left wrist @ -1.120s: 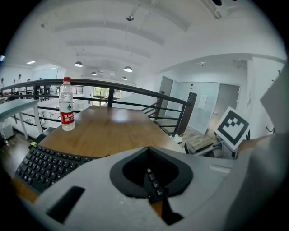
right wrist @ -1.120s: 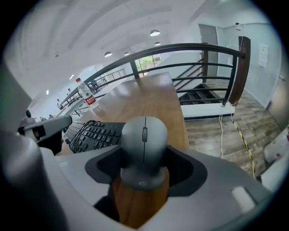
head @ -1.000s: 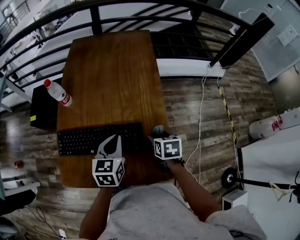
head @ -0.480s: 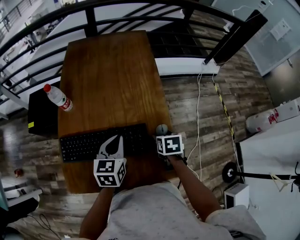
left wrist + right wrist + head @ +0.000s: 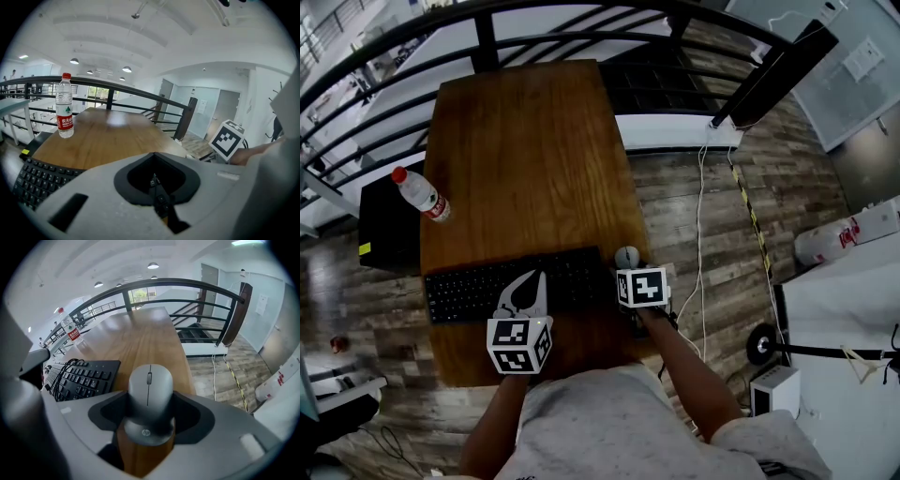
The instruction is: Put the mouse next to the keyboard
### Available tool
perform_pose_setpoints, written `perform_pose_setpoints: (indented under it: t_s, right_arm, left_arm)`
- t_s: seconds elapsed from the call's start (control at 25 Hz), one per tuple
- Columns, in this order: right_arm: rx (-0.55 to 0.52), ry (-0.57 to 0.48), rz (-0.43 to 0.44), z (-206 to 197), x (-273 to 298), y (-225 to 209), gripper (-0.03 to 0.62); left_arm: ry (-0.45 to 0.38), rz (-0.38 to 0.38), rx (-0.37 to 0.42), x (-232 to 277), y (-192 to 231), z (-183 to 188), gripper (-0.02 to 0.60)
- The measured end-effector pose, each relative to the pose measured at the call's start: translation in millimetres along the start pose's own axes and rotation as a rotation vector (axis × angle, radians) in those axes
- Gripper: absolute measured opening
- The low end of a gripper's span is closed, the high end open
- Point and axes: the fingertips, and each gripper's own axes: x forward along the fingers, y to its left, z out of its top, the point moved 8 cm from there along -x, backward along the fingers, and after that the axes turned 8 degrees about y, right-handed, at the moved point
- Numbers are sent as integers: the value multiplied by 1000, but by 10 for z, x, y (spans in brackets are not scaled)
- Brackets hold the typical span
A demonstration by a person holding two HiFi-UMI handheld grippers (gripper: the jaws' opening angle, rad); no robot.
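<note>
Gripping the mouse [image 5: 149, 399], the right tool [image 5: 634, 277] had both jaws pressed against its sides, with the rounded rear end with the logo nearest the camera and the scroll wheel pointing to 12 o'clock. In the head view the mouse sat at 3 o'clock of the keyboard [image 5: 487, 286], just beside its right end and close to the right edge of the bench [image 5: 525, 159]. Could not tell whether it rested on the wood or hung just above it.

The left tool [image 5: 528, 286] was closed, jaws together, holding nothing. It hovered over the near edge of the keyboard, right of centre, and a few keys showed through the notch in its own view. Its marker cube pointed back to 6 o'clock, toward the person's grey shirt [image 5: 609, 422].

The black keyboard lay across the near part of the bench, long side running 9 to 3 o'clock. A thin black cord [image 5: 70, 369] looped over its keys in the right gripper view. A water bottle [image 5: 422, 195] with red cap and red label stood upright at 10 o'clock of the keyboard, well apart from it, at the left edge of the bench.

A black railing [image 5: 534, 42] curved past the far end at 12 o'clock. White cables [image 5: 703, 234] trailed over the plank floor at 3 o'clock of the bench.
</note>
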Motion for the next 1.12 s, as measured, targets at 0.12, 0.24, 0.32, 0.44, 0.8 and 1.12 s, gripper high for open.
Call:
perform_pose_setpoints:
  t_s: [0.12, 0.24, 0.32, 0.44, 0.8, 1.12]
  right_arm:
    - [-1, -3, -8, 0, 10, 1, 304]
    - [10, -10, -10, -2, 5, 2, 304]
    - [11, -16, -15, -10, 6, 2, 305]
    - [-1, -22, -19, -17, 14, -1, 307]
    - [-25, -44, -12, -47, 10, -1, 307]
    - [-26, -62, 2, -50, -29, -8, 311]
  left_arm:
    - [1, 2, -4, -4, 11, -9, -5]
    - [-1, 5, -5, -18, 11, -8, -5]
    - [-3, 6, -5, -24, 2, -10, -5]
    - [-4, 9, -5, -27, -7, -15, -5]
    - [-7, 15, -15, -74, -32, -55, -5]
    - [-13, 23, -13, -133, -58, -58, -5]
